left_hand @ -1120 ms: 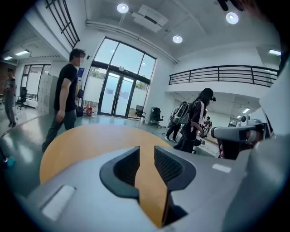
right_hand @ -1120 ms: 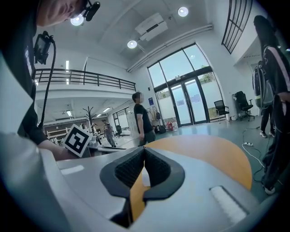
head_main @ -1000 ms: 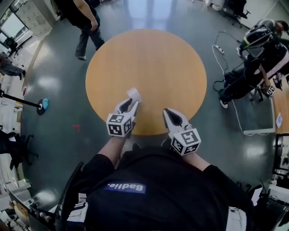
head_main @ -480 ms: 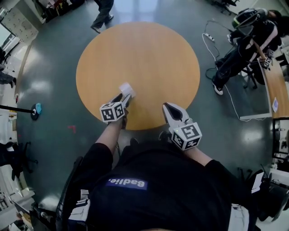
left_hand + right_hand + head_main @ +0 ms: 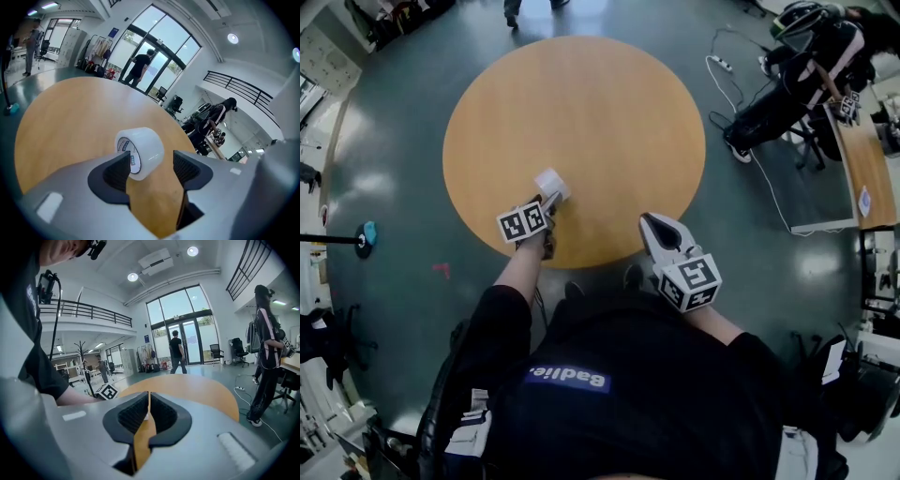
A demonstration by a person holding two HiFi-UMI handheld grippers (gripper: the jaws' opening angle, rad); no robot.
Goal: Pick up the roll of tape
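The left tool (image 5: 151, 163) had its jaws spread wide, having just been opening; the roll of tape (image 5: 142, 149) sat at their tips, only partly inside the gap; the left pad (image 5: 116, 172) overlapped the roll's printed core face, though whether it touched could not be told; the right pad (image 5: 186, 168) stood clear of the roll with a strip of counter (image 5: 65, 112) showing between.

The roll appeared to stand on its rim, so the likeliest fault was a nudge; if the left pad pushed on before the jaws closed, the roll might trundle away across the counter or topple flat. Closing from here would probably catch only the near portion; a shallow pinch on smooth film could squirt the roll forward. Dipping too steeply risked driving the tips into the wood.

The right tool (image 5: 148, 401), well to the right near the counter's edge, had its jaws together on nothing; it seemed no hazard.
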